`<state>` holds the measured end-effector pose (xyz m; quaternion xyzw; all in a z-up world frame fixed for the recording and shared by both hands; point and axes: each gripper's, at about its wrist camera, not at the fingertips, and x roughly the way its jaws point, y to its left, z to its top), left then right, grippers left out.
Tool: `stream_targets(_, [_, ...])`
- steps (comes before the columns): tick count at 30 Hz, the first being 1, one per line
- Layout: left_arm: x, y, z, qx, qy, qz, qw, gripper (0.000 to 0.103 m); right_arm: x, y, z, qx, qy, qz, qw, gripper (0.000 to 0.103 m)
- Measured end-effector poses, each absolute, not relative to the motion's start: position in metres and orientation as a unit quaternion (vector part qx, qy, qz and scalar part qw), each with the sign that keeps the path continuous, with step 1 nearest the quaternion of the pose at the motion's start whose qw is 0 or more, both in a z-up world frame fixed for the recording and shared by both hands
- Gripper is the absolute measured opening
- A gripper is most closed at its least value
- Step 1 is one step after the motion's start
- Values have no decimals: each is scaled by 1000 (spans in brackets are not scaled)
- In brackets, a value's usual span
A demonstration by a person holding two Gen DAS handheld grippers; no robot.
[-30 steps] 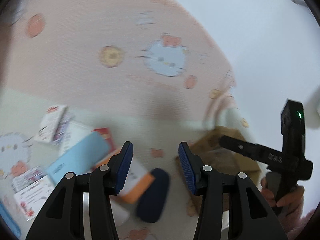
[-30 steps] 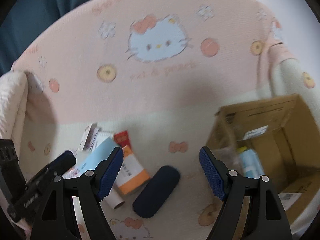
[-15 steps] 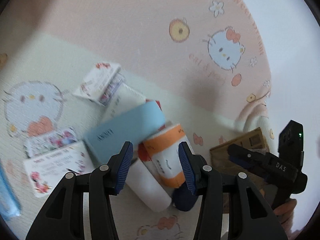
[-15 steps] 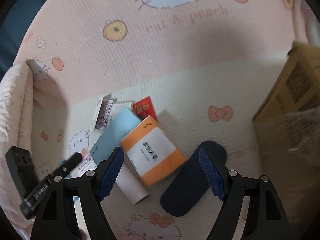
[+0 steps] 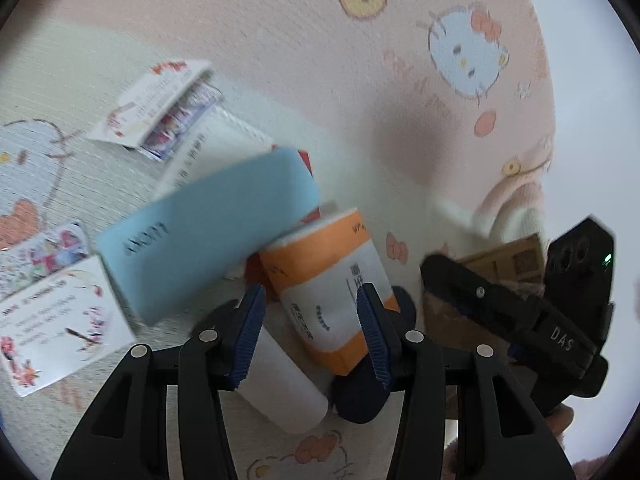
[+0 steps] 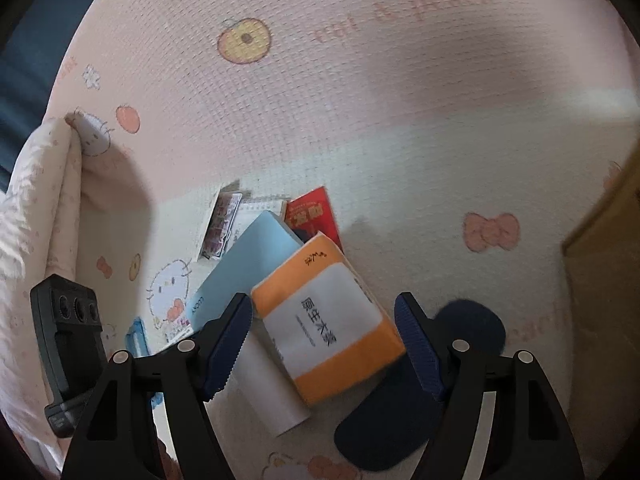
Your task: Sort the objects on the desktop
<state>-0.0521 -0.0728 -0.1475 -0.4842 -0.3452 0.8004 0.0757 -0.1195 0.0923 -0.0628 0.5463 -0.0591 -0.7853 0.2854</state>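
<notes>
Both grippers had dropped toward the pile since the earlier frames, so the items filled far more of each view. Going L to R: white printed cards point(image 5: 60, 320) lay toward the left side of the blanket point(image 5: 280, 40), next a light-blue box point(image 5: 208, 236) leaning over a white notebook, w/ a red packet point(image 6: 314, 216) peeking out behind. Left gripper point(image 5: 312, 332) hung w/ jaws fairly wide, nothing pinched, its pads flanking the orange-and-white tissue pack point(image 5: 332, 288) but apart from it. A white tube point(image 5: 280, 388) lay under that pack, a dark navy case point(image 6: 416, 384) just beside it. Right gripper point(image 6: 324, 344) was wide and narrowing slightly; the tissue pack sat in the gap as seen from its wrist cam, pads not pressing it. Cardboard box point(image 5: 504, 252) stood at the blanket's right edge. Progress, as a guess: early, since nearly the whole pile was still unsorted on the blanket. What the box held couldn't be told here.
</notes>
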Motion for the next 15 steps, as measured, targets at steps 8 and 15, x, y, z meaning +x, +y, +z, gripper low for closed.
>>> stream_targets(8, [-50,-63,-163,-485,-365,792,66,45,-133,98,-90,562,-74,-773,284,26])
stream_targets(15, [-55,-64,-170,-482,-395,779,68,43,-138,118,-117,603,-152,-734,272,26])
